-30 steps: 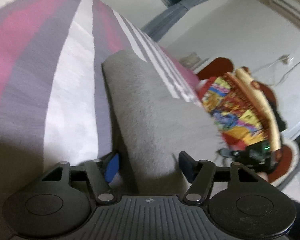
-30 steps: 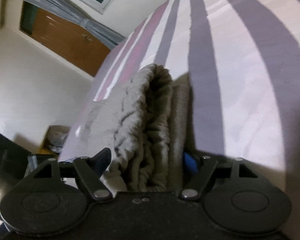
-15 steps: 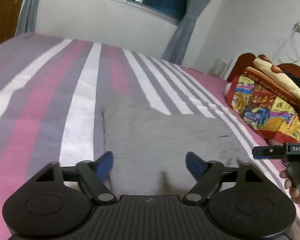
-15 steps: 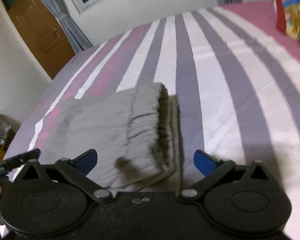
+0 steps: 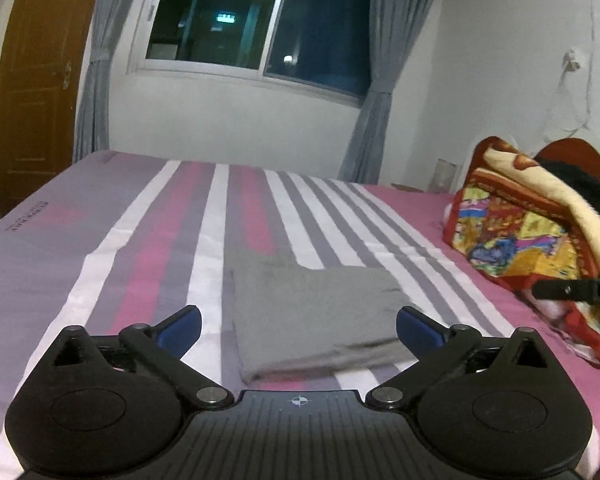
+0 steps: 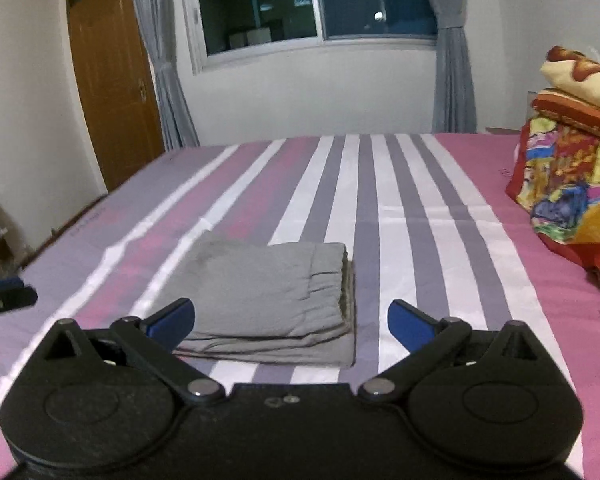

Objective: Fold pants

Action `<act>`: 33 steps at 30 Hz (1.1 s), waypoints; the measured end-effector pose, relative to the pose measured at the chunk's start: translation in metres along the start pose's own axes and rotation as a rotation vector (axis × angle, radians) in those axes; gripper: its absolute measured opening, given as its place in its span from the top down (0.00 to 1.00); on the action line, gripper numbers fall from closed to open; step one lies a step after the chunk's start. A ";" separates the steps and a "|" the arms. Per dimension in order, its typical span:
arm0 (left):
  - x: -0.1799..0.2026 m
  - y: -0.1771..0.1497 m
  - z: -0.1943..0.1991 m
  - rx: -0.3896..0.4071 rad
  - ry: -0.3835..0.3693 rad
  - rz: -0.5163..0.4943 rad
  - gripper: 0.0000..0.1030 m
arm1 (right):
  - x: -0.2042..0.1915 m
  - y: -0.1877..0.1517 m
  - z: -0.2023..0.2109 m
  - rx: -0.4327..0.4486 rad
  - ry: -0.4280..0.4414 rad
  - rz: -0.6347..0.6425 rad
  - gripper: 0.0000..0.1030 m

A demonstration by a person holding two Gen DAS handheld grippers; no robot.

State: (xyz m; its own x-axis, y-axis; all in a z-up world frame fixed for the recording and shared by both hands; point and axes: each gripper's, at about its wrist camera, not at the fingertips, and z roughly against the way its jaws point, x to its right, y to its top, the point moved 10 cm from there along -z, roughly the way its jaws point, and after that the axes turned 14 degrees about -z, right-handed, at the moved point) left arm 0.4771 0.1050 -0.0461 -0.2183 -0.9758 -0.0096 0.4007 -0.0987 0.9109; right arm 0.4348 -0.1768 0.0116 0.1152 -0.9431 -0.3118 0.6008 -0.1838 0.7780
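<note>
Folded grey fabric pants (image 6: pixel 268 300) lie as a flat rectangular stack on the pink, white and grey striped bed (image 6: pixel 420 240). Left gripper (image 5: pixel 298 330) and right gripper (image 6: pixel 290 322): fingers spread wide, holding nothing, clear of cloth. Judgement: fold looks complete; retreat straight back, no snagging. Inner layers hidden; the stack's near edge sits partly behind each gripper body.

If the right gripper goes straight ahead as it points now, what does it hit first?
Probably the folded pants, lying on the bed ahead between the open right gripper fingers; depth and tilt are unclear.
</note>
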 end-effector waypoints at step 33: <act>0.127 -0.008 0.283 0.188 0.031 -0.082 0.00 | -0.054 -0.094 0.246 0.205 0.056 0.004 0.00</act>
State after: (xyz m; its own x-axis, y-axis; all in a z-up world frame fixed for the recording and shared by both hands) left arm 0.1941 0.0367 0.0622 -0.2146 -0.9719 -0.0971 0.2092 -0.1428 0.9674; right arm 0.1775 -0.1763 0.0896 0.1647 -0.9283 -0.3335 0.4275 -0.2375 0.8723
